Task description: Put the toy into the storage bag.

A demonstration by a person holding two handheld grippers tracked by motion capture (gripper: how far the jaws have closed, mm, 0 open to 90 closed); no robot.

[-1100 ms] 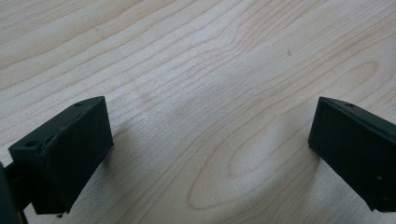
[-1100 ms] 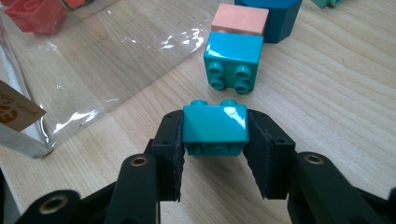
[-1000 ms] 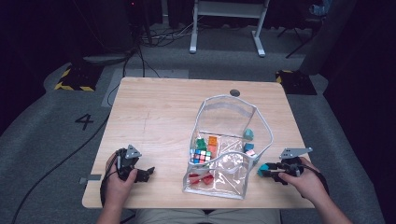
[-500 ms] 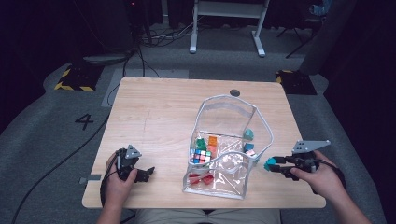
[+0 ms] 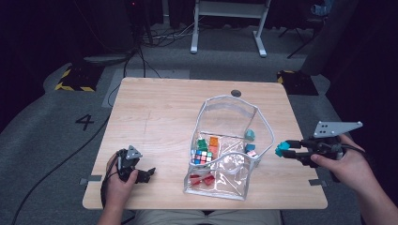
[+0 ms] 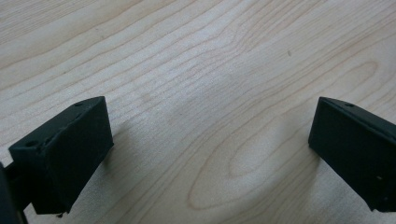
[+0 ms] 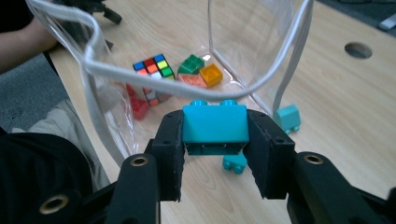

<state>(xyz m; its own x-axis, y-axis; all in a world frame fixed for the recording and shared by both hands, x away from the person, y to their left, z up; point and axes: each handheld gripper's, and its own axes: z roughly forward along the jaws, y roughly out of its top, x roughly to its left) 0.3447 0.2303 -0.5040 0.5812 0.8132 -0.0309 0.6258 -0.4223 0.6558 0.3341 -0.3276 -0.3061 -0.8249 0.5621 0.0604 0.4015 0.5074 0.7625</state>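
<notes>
Right gripper (image 7: 215, 154) has lifted since a second ago: it was low near the table's right edge beside the clear bag (image 5: 263, 126), now it sits higher, out past the bag's right wall in the high view. Jaws clamped on a teal brick (image 7: 215, 123), studs up, pads pressing both side faces; no slip visible. The grip width looks unchanged across the frames.

Left gripper (image 5: 146, 174) hasn't moved: resting on the table (image 6: 196, 60) at the near-left corner, jaws wide apart, nothing between them, only bare wood.

In the right gripper view the brick hangs level with the bag's white rim (image 7: 140, 74), just outside it. Already inside the bag: a colour cube (image 7: 152, 67), green brick (image 7: 191, 63), orange brick (image 7: 211, 73), red pieces (image 7: 137, 105) lower down. Two more teal pieces are on the table outside the bag: one (image 7: 287, 117) against the bag's wall, a small one (image 7: 235, 163) below the held brick.

Read: pick is done and it's on the carry. Likely next is to get over the rim and drop in. Rim is floppy and sagging, so it could catch the brick on the way in; left gripper is free to hold it open
</notes>
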